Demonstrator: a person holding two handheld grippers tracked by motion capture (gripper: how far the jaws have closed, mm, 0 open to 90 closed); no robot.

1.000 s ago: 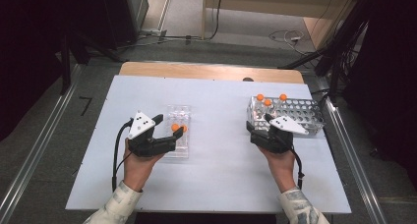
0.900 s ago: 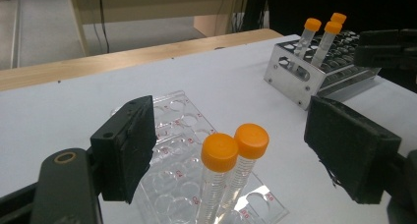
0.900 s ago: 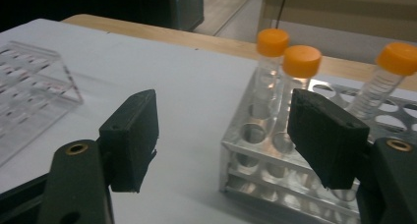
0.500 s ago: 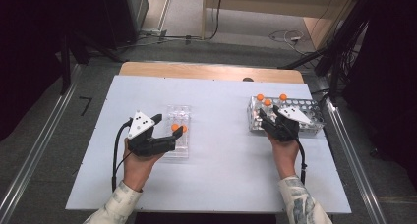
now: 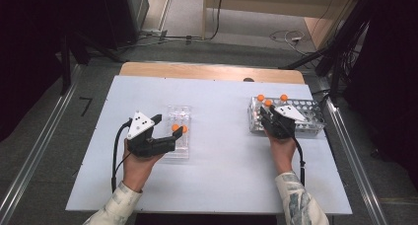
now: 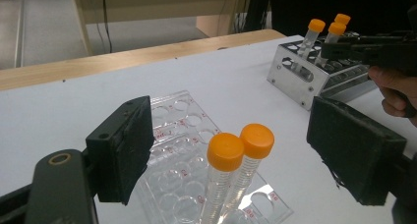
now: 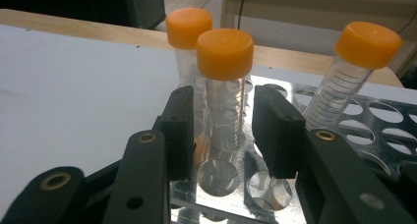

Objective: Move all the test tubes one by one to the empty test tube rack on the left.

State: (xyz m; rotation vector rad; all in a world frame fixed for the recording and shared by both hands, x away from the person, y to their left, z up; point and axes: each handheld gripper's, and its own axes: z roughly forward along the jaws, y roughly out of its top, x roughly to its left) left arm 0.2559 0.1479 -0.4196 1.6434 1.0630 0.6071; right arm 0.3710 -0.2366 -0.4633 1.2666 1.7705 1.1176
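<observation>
The right gripper (image 7: 223, 130) hides the clear, orange-capped tube's (image 7: 224, 94) base in the metal rack (image 7: 383, 121); its jaws, just closing, flank it, contact unclear. The left gripper (image 6: 236, 155) gapes empty.

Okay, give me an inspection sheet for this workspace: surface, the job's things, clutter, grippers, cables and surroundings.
Surface: white table, with a wooden strip along its far edge.
Job's things: metal rack holding three orange-capped tubes; clear rack holding two.
Clutter: nothing seen.
Grippers: left gripper open, jaws either side of the two tubes in the clear rack, not touching. Right gripper jaws have just been closing around the nearest tube in the metal rack; small gaps remain, no contact yet.
Cables: a black cable trails from the left gripper; loose cords on the floor beyond.
Surroundings: grey floor, metal rails at both sides, dark equipment behind.
</observation>
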